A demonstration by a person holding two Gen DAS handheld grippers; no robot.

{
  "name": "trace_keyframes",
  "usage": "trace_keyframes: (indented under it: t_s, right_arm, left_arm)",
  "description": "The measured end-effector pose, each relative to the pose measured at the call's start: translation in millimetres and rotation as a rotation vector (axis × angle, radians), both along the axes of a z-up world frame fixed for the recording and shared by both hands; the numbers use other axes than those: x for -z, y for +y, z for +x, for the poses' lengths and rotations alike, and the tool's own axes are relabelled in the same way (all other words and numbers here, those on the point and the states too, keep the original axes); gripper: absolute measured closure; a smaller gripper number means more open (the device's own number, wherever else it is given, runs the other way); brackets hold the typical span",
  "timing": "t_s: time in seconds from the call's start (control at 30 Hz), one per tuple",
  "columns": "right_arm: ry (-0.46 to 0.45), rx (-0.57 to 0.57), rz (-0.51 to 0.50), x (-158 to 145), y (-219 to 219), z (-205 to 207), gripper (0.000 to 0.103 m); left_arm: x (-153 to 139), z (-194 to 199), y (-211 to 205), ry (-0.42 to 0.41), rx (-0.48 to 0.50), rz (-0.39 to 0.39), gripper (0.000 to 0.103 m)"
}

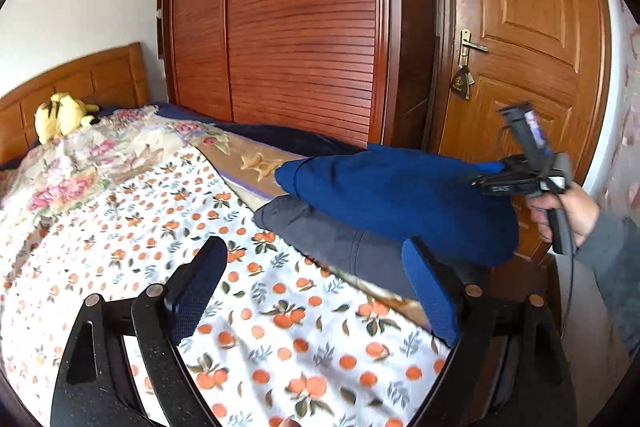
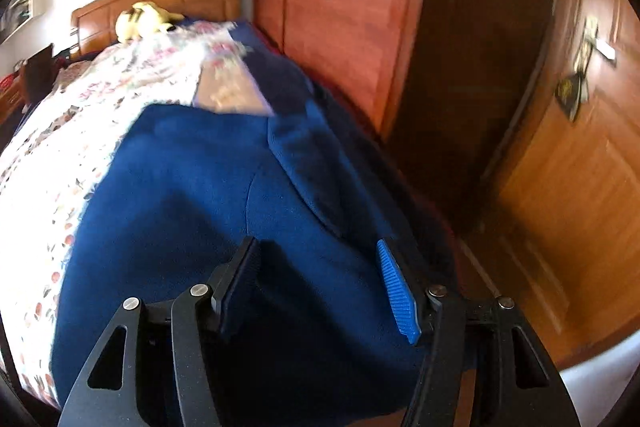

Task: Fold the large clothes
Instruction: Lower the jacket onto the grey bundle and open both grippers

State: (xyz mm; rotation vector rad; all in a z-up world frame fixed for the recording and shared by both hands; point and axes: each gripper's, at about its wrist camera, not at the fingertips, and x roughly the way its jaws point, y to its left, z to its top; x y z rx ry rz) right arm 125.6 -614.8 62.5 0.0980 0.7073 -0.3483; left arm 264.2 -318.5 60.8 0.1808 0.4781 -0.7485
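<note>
Our left claw (image 1: 316,291) hangs released above the bed (image 1: 280,347). We raise our right claw (image 1: 500,183) beside the door (image 1: 532,7), apparently pinching the blue sweater (image 1: 400,195), which droops onto the bed's edge.

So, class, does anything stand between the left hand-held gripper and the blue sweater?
Nothing visible does. The left hand-held gripper is open over the orange-print sheet, and the blue sweater, lifted by the right hand-held gripper, hangs just ahead. A grey garment lies under the sweater, not in the way.
</note>
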Motion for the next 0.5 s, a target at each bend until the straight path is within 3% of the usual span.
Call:
trace_keyframes:
  t_s: [0.27,0.5]
  right_arm:
    - [-0.114,0.049,-0.057,-55,26,-32,0.041]
    - [-0.234,-0.048,-0.072,-89,112,-94,0.038]
  left_arm:
    - [-12,-46,44,-0.06,-0.024,-0.015,0.013]
    - [-12,-74,79,-0.082,-0.088,-0.03,0.013]
